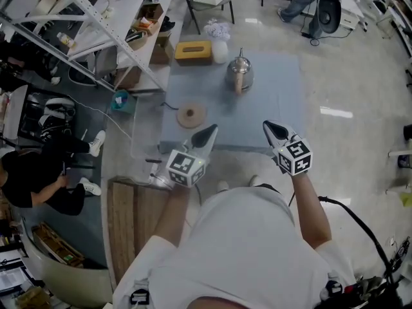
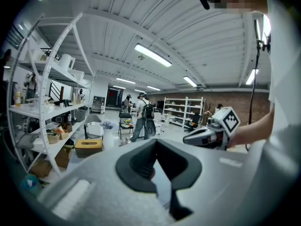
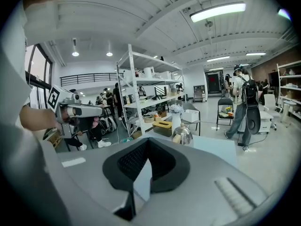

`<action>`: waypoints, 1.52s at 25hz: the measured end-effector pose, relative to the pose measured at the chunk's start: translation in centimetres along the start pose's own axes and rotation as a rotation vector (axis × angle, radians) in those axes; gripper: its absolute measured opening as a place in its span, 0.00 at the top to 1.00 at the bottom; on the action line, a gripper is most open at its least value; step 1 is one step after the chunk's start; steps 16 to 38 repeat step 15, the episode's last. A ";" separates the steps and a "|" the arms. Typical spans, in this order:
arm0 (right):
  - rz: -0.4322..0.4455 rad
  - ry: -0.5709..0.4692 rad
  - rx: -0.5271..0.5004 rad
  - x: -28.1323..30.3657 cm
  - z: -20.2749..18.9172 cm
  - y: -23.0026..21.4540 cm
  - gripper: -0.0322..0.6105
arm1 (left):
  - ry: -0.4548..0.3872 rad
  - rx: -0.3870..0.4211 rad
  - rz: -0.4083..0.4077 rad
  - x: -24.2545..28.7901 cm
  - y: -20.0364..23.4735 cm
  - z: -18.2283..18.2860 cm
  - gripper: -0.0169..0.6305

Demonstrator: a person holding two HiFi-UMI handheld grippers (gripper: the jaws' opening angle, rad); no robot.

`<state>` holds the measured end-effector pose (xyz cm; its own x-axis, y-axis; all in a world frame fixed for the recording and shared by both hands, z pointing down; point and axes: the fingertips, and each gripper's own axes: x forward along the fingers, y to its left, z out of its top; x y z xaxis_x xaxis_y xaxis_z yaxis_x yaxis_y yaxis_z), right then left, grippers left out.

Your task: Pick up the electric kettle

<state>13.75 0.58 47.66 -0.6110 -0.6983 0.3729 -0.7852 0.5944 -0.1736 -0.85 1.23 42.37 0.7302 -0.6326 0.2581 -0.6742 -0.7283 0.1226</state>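
Note:
The steel electric kettle (image 1: 239, 74) with a wooden handle stands upright on the far part of the blue-grey table (image 1: 283, 95). In the right gripper view the kettle (image 3: 182, 134) shows just beyond the jaws. A round tan base (image 1: 191, 115) lies on the table's near left, apart from the kettle. My left gripper (image 1: 207, 136) hovers at the table's near edge, close to the base, jaws together and empty. My right gripper (image 1: 273, 129) hovers over the near edge further right, also shut and empty. Both are well short of the kettle.
A yellow tissue box (image 1: 193, 50) and a white vase (image 1: 219, 44) with flowers sit at the table's far left. White shelving (image 1: 116, 24) runs along the left. A person (image 1: 38, 172) crouches on the floor at left; others stand far off.

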 end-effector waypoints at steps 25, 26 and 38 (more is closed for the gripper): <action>-0.004 -0.014 0.015 -0.4 0.7 0.0 0.94 | 0.006 0.002 -0.020 0.2 -0.4 0.5 0.97; -0.004 -0.014 0.015 -0.4 0.7 0.0 0.94 | 0.006 0.002 -0.020 0.2 -0.4 0.5 0.97; -0.004 -0.014 0.015 -0.4 0.7 0.0 0.94 | 0.006 0.002 -0.020 0.2 -0.4 0.5 0.97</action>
